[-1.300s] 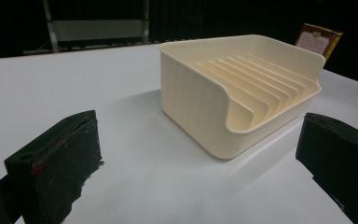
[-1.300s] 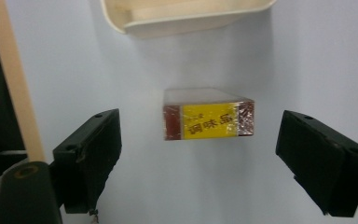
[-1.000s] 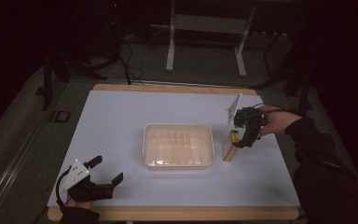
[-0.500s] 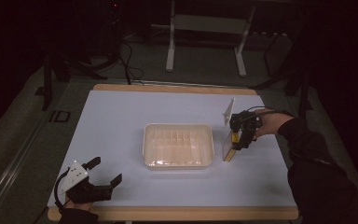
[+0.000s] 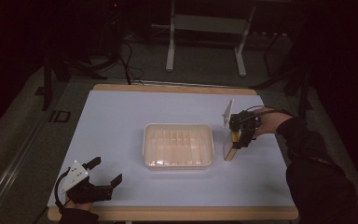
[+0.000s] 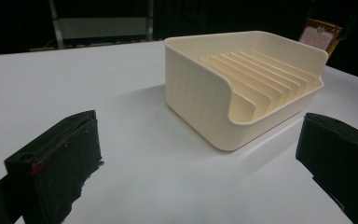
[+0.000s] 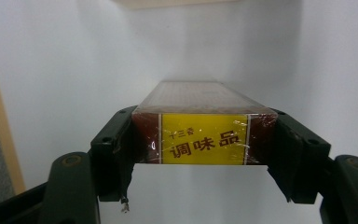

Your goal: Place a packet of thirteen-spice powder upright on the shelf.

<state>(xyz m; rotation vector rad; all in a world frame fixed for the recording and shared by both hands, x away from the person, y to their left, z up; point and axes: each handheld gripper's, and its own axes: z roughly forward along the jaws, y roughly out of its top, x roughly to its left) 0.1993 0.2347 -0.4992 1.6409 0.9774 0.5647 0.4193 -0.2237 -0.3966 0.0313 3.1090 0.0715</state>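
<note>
Here, line by line, is what you have in front of you.

Right gripper [image 5: 240,136]: your jaws have just been closing and now clamp a box from both sides; in the right gripper view the pads press on its two short edges.
Box [image 7: 204,139]: a flat, cellophane-wrapped pack, dark red-brown with a yellow panel on the end that faces you. In the high view it [image 5: 230,147] stands on the worktop just to the right of the tray, leaning a little, its lower end touching the surface.
Writing on the box: the yellow panel carries large dark characters, 调味品, with a smaller line above them that is too fine to read. No brand name can be made out.
Left gripper [image 5: 103,171]: your jaws stand wide apart with nothing between them, low over the near left corner of the worktop, well apart from the tray.
Tray [image 5: 178,145]: a cream plastic tray with a row of upright ribs inside, in the middle of the worktop. In the left gripper view it [image 6: 242,88] faces you corner-on, and a red-and-gold label of the box [image 6: 320,33] peeks over its far rim, its print too blurred to read.
Worktop [image 5: 121,121]: pale, with a wooden edge.
</note>
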